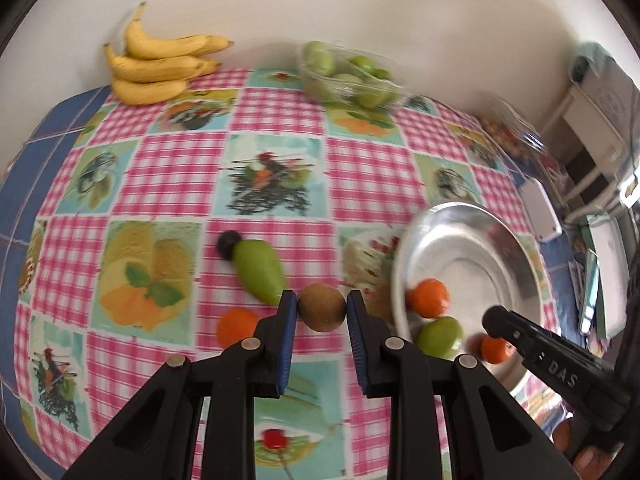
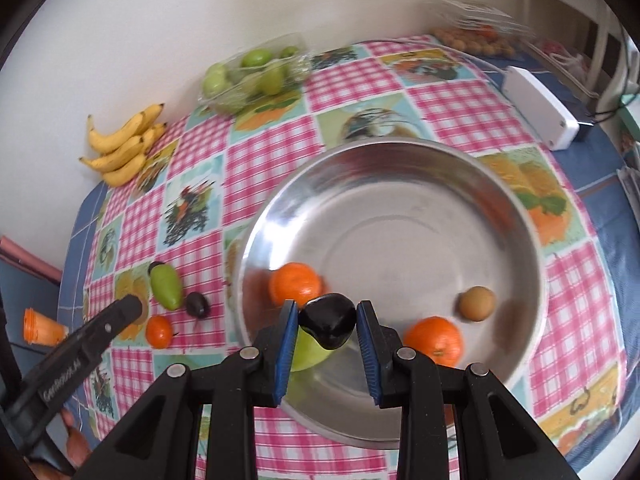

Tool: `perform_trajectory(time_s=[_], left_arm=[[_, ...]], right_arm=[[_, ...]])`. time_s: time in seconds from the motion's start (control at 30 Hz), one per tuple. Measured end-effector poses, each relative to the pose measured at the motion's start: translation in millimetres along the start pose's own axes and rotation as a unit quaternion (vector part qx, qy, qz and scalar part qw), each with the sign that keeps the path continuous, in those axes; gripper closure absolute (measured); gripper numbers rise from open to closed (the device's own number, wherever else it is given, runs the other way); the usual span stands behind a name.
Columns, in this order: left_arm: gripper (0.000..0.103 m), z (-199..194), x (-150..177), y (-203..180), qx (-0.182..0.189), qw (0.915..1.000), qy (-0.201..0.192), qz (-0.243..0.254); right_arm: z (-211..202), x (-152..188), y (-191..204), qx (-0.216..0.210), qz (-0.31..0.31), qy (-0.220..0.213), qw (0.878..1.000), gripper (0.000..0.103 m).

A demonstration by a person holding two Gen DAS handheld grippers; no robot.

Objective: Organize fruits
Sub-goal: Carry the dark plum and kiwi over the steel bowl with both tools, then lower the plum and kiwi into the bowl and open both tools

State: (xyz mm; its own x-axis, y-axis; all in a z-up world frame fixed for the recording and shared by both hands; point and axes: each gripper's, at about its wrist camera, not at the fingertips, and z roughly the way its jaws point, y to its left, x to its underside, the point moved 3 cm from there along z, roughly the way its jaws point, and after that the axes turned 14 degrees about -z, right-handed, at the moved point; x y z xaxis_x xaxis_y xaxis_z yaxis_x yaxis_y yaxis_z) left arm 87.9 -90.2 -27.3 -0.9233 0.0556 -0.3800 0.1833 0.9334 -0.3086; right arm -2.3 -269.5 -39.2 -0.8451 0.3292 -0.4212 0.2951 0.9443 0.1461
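Observation:
My left gripper (image 1: 322, 307) is shut on a brown kiwi (image 1: 322, 307) just above the tablecloth, left of the steel bowl (image 1: 492, 236). A green pear-shaped fruit (image 1: 258, 272), a dark plum (image 1: 229, 245) and an orange (image 1: 236, 326) lie on the cloth near it. My right gripper (image 2: 327, 322) is shut on a dark plum (image 2: 328, 320) over the steel bowl (image 2: 400, 168). The bowl holds two oranges (image 2: 296, 284) (image 2: 434, 340), a brown kiwi (image 2: 476, 303) and a green fruit (image 2: 308, 350) under the plum.
Bananas (image 1: 156, 66) and a clear tray of green fruits (image 1: 348, 76) sit at the back by the wall. A white box (image 2: 540, 108) and a clear tray of small fruits (image 2: 472, 36) are at the right. An orange cup (image 2: 40, 326) lies off the table's left.

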Motion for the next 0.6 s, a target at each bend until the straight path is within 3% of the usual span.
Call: perform_trajectory(time_s=[0.27,0.6], left_arm=[[0.076,1,26,-54,0.026,0.9970,0.003,0.072],[0.076,9,44,-92,0.042,0.9902,-0.002,0.133]], right_arm=[[-9,8,-45,0.016,0.045,-0.002,0.999,0.071],[-15,12,-68,0.025,0.067,-0.006,0.997,0.071]])
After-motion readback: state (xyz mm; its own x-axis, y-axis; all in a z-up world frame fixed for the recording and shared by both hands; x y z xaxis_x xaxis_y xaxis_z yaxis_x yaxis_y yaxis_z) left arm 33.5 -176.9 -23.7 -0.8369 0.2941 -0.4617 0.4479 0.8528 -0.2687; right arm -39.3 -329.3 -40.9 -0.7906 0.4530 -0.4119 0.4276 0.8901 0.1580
